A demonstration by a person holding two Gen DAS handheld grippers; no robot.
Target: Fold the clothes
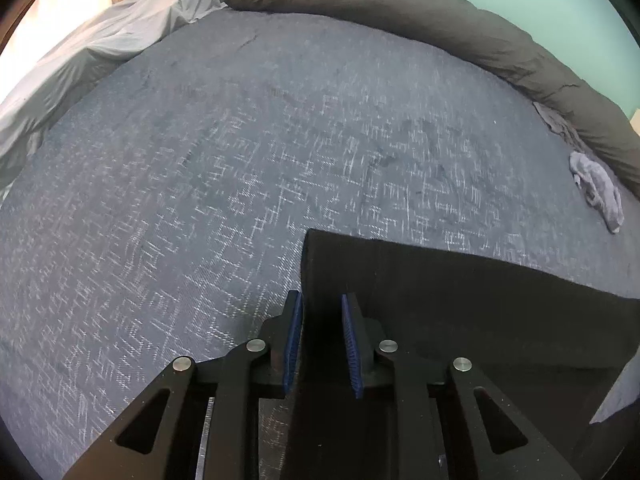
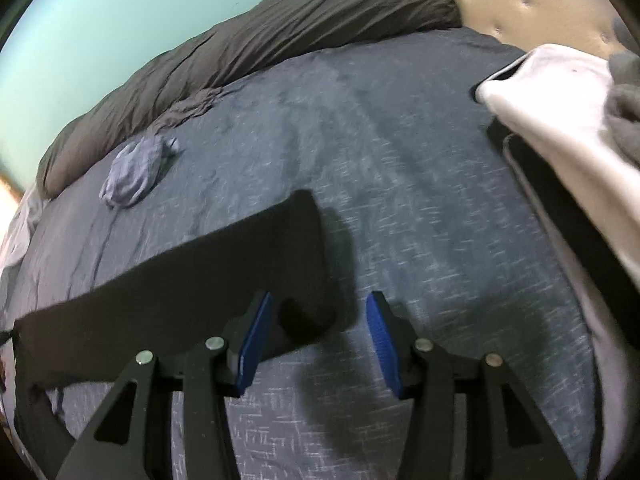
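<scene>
In the left wrist view, the left hand-held gripper (image 1: 322, 340) has its blue pads (image 1: 293, 344) a narrow gap apart, and the near left corner of the black garment (image 1: 460, 300) runs between them; whether the pads actually pinch the cloth cannot be told, since a gap shows on both sides of the fabric edge. From there the garment stretches away to the right as a flat dark band, its long axis running left to right across the bed (image 1: 240, 160), its far edge straight and its far left corner sharp.

In the right wrist view, the right hand-held gripper (image 2: 320, 340) stands wide apart and holds nothing. Its left blue pad (image 2: 256, 344) sits just beside the garment's right end (image 2: 200, 280), while the right pad is over bare bedspread. That end of the garment is squared off, with a small curled lip near the left pad, and it casts a shadow onto the bedspread to its right.

Farther off, a small crumpled blue-grey cloth (image 2: 134, 176) lies on the bed near a rolled dark grey duvet (image 2: 280, 32) along the far edge. A white garment (image 2: 560, 112) lies at the right, by a tufted beige headboard (image 2: 540, 0). A pale sheet (image 1: 100, 60) lies bunched at the far left.
</scene>
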